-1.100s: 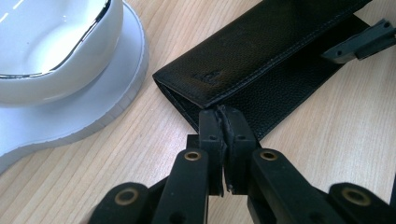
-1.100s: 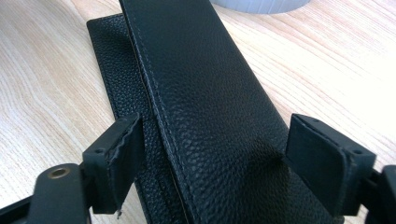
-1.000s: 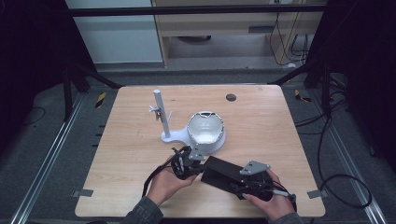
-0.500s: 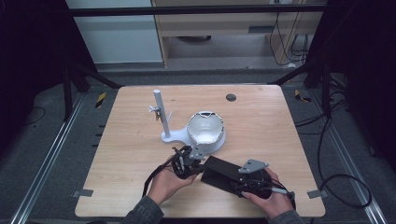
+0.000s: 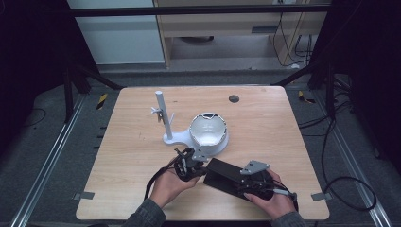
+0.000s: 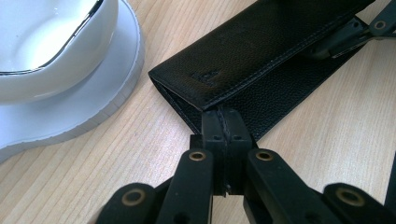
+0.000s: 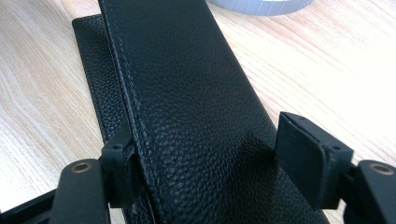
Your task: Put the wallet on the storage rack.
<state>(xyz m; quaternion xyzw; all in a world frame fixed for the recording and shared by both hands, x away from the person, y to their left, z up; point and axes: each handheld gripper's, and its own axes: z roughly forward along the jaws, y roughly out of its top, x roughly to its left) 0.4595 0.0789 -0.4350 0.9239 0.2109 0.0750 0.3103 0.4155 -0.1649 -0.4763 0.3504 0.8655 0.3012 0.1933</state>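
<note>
Your left tool [image 6: 225, 140] was pinched together at the black case [image 5: 227, 176], at the tabletop's [image 5: 265, 118] six o'clock. Your right tool [image 7: 215, 163] stood apart around it. Opening seemed unfinished.

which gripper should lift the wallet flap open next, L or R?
Left, probably. The left gripper is pinched shut at the black wallet flap's long edge, near the white bowl. The right gripper straddles the far end, jaws apart, better suited to steadying it.
</note>
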